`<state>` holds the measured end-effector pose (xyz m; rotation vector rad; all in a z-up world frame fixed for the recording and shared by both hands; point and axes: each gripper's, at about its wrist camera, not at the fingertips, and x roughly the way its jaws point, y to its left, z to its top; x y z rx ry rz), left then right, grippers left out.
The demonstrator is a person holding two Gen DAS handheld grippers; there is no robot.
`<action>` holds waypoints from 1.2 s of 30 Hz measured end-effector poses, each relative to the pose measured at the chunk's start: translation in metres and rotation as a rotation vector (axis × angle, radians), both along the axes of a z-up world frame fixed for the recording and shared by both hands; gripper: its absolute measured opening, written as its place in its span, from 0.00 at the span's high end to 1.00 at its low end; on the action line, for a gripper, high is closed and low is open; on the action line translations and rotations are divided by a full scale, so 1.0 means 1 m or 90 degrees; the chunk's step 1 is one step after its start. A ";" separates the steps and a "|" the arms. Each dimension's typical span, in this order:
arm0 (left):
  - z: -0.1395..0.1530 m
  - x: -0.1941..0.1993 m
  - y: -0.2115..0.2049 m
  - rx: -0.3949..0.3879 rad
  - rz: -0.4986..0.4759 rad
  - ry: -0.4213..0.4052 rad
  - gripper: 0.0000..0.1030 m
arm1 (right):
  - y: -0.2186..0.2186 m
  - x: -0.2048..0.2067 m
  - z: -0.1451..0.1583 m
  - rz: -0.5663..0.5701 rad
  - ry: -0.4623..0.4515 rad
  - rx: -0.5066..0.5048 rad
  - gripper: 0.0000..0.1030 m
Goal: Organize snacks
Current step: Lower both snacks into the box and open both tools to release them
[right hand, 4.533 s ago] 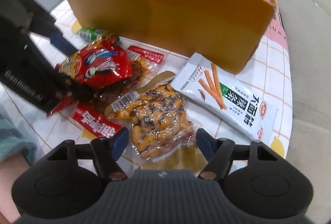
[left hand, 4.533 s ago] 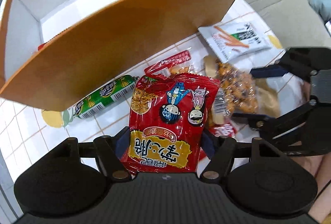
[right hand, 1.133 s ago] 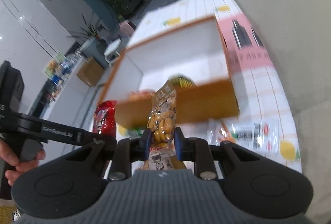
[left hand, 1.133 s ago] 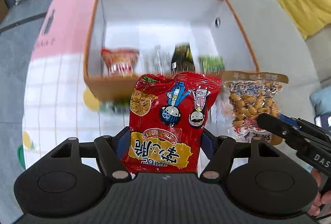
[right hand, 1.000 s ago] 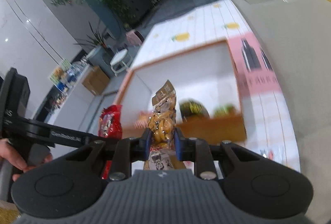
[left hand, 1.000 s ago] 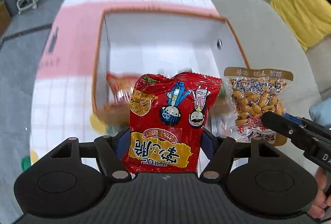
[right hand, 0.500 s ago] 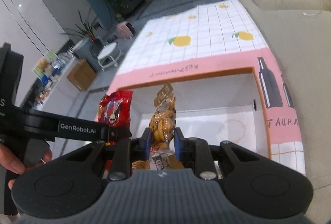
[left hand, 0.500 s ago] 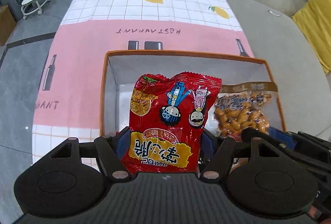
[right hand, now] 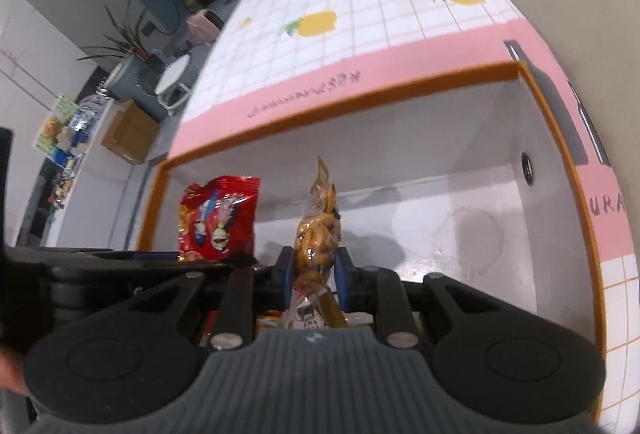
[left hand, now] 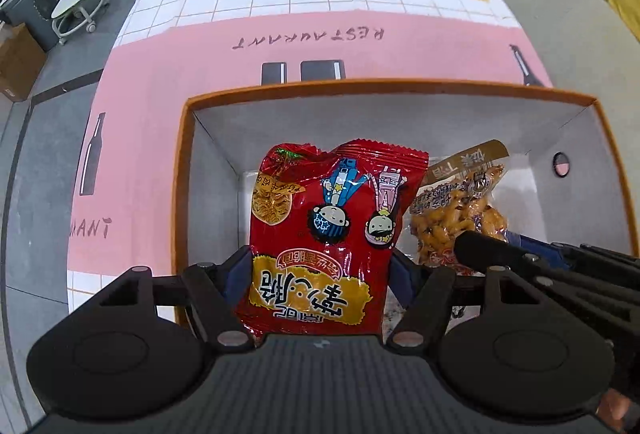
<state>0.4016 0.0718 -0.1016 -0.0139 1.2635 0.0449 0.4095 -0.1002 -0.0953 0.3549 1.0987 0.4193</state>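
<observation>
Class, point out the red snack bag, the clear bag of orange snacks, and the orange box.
red snack bag (left hand: pixel 328 234), left wrist view, front print.
clear bag of orange snacks (right hand: pixel 318 234), right wrist view, bulging middle.
orange box (left hand: pixel 380 85), left wrist view, far rim.

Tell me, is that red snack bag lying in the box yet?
No. The red snack bag is held by the left gripper above the orange box.

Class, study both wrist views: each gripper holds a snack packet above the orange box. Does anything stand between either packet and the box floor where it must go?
Nothing visible does. The left gripper holds the red snack bag and the right gripper holds the peanut packet over the orange box. The white floor ahead of both is bare; the part nearest the grippers is hidden.
</observation>
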 end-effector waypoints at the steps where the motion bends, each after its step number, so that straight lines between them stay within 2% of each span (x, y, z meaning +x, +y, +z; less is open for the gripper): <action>1: -0.002 0.001 0.000 0.004 0.000 0.001 0.23 | 0.000 0.002 -0.002 -0.002 0.008 0.001 0.83; 5: -0.004 0.000 -0.004 0.032 -0.003 -0.009 0.22 | -0.001 0.007 -0.010 -0.013 0.030 0.010 0.83; 7: -0.004 0.001 -0.003 0.029 -0.001 -0.013 0.21 | -0.001 0.008 -0.011 -0.013 0.030 0.009 0.83; 11: -0.001 -0.001 0.001 0.027 -0.002 -0.027 0.13 | -0.001 0.008 -0.011 -0.017 0.033 0.006 0.83; 22: 0.009 -0.007 0.013 -0.023 0.006 -0.031 0.09 | 0.003 0.008 -0.012 -0.017 0.033 -0.019 0.83; 28: 0.017 -0.013 0.024 -0.070 0.022 -0.040 0.09 | 0.004 0.008 -0.013 -0.023 0.036 -0.021 0.83; 32: 0.025 -0.020 0.026 -0.057 0.018 -0.050 0.09 | 0.007 0.012 -0.016 -0.039 0.045 -0.014 0.83; 36: 0.034 -0.027 0.033 -0.071 0.016 -0.058 0.10 | 0.019 0.014 -0.017 -0.027 0.042 -0.017 0.83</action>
